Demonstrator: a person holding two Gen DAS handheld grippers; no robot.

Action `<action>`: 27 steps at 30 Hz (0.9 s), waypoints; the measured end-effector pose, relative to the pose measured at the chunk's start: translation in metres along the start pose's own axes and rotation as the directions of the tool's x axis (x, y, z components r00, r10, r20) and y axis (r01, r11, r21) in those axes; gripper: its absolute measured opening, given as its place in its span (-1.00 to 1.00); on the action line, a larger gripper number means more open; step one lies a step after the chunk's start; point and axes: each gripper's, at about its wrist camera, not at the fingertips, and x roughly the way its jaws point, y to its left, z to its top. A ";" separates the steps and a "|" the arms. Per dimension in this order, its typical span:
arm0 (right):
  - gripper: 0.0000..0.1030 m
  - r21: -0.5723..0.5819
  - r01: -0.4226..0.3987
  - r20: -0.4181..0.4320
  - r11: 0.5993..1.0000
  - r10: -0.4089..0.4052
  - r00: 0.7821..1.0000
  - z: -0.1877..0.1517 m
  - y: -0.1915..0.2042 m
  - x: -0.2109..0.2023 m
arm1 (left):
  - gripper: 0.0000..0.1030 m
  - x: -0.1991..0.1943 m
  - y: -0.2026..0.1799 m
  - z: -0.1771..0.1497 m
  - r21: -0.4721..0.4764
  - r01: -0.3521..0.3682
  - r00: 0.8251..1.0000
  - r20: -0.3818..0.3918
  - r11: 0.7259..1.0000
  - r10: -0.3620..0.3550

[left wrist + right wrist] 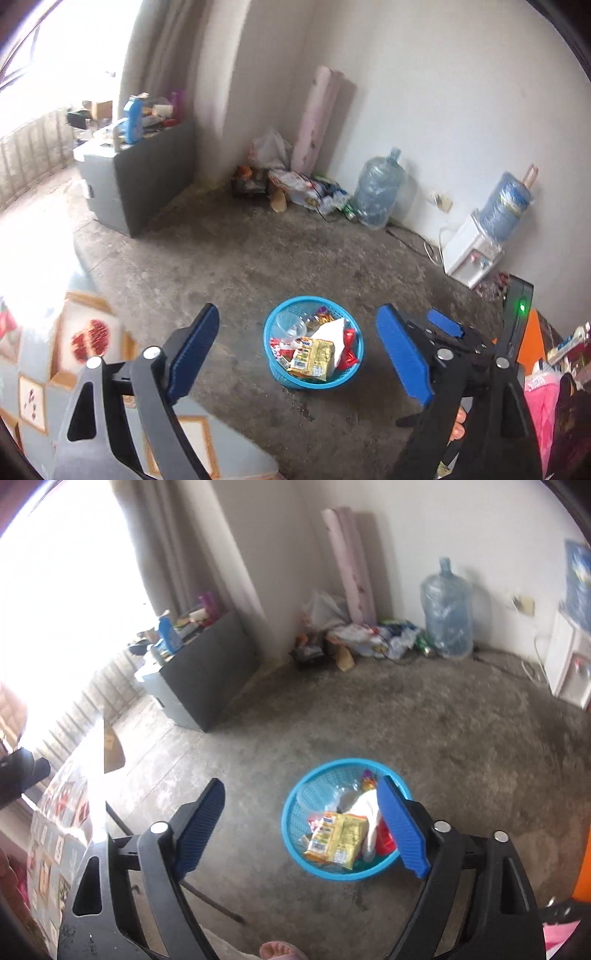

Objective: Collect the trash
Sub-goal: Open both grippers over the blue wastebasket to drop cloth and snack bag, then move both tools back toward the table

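Jaws spread wide and empty on both the left gripper [297, 350] and the right gripper [303, 829]. Lower centre of frame, the blue mesh basket [274, 373] sits on the concrete floor, holding a yellow snack packet [314, 358], a clear cup [290, 326] and wrappers. Looks like a drop-off just finished; next job is finding another piece of trash.

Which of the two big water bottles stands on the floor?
The clear water bottle by the corner clutter; the blue one sits upside down on the white dispenser.
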 end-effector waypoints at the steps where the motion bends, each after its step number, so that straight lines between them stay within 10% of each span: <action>1: 0.82 -0.042 -0.004 0.028 0.999 0.005 1.000 -0.002 0.015 -0.011 | 0.85 -0.022 0.007 -0.006 -0.024 -0.043 0.999 0.031 0.999 0.044; 5: 0.84 -0.183 -0.050 0.098 0.982 0.069 0.993 -0.016 0.063 -0.049 | 0.89 -0.091 0.028 -0.035 -0.126 -0.259 0.958 0.093 0.958 0.272; 11: 0.84 -0.341 -0.113 0.108 0.933 0.158 0.982 -0.040 0.119 -0.086 | 0.89 -0.162 0.054 -0.091 -0.234 -0.528 0.805 0.170 0.816 0.569; 17: 0.84 -0.470 -0.144 0.079 0.871 0.203 0.976 -0.076 0.160 -0.108 | 0.89 -0.193 0.078 -0.147 -0.369 -0.649 0.703 0.045 0.666 0.710; 22: 0.84 -0.573 -0.134 -0.068 0.809 0.116 0.991 -0.109 0.178 -0.088 | 0.89 -0.183 0.094 -0.190 -0.428 -0.684 0.700 -0.156 0.591 0.697; 27: 0.84 -0.568 -0.137 -0.178 0.812 0.042 0.983 -0.127 0.179 -0.076 | 0.89 -0.168 0.102 -0.207 -0.440 -0.693 0.703 -0.237 0.571 0.671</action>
